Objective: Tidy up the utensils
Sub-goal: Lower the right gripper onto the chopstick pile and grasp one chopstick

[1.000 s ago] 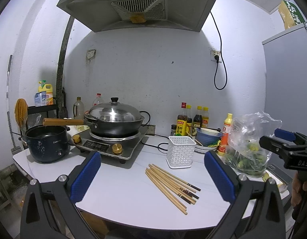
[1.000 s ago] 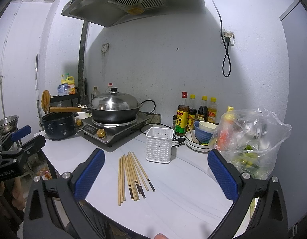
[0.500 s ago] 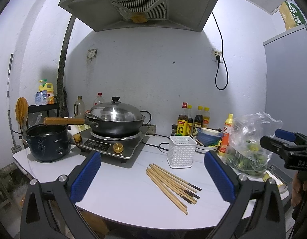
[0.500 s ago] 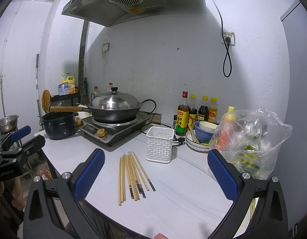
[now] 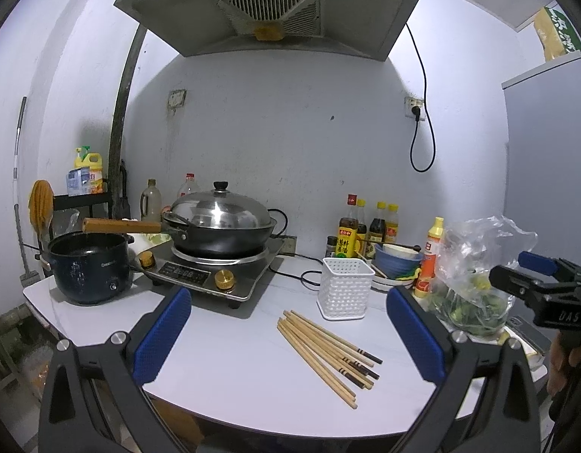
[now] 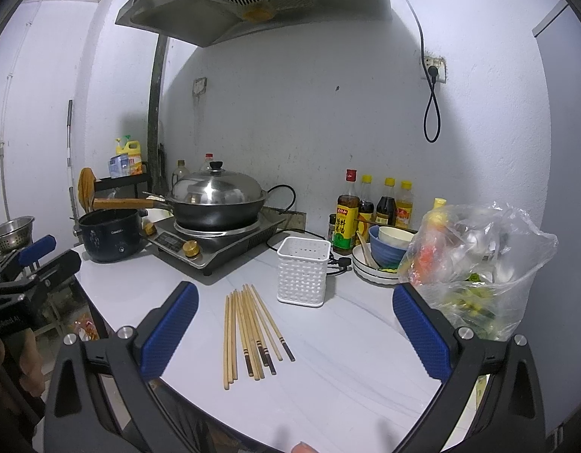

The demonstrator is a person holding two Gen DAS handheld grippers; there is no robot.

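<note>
Both the left gripper (image 5: 288,334) and right gripper (image 6: 295,330) gape empty above roughly ten chopsticks (image 6: 251,334) beside one white basket (image 6: 303,271).

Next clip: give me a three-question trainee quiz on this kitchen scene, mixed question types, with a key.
1. True or false: the chopsticks already stand in the white basket.
2. Which is shut? A) left claw B) right claw C) neither
3. Fill in: the lidded wok sits on the ____.

Key: 1 false, they lie flat on the counter. 2 C. 3 induction cooker.
</note>
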